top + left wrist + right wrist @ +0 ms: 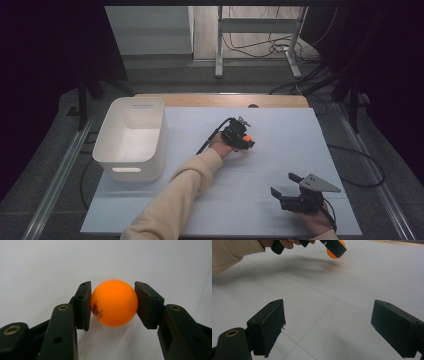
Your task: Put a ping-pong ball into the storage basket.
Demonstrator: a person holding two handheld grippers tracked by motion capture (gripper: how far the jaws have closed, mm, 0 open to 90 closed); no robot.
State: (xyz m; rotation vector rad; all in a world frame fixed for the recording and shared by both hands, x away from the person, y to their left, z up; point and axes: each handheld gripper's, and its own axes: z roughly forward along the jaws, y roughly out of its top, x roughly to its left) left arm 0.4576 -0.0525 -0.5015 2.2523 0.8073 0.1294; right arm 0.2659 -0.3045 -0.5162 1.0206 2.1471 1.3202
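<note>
One orange ball (114, 303) sits pinched between the black pads of the left tool (113, 305), above the middle of the white worktop (280, 145). The right tool (289, 187) is spread wide and holds nothing, near the worktop's front edge.

Smooth, faintly glossy plastic on the orange ball (114, 303), with dark print on its skin. The left gripper (113, 305) shows matt black plastic pads and brass-coloured metal rivets. The white bin (131, 137) looks like satin plastic; the table sheet (280, 150) is matt, and the sleeve (172, 200) ribbed knit cloth.
</note>
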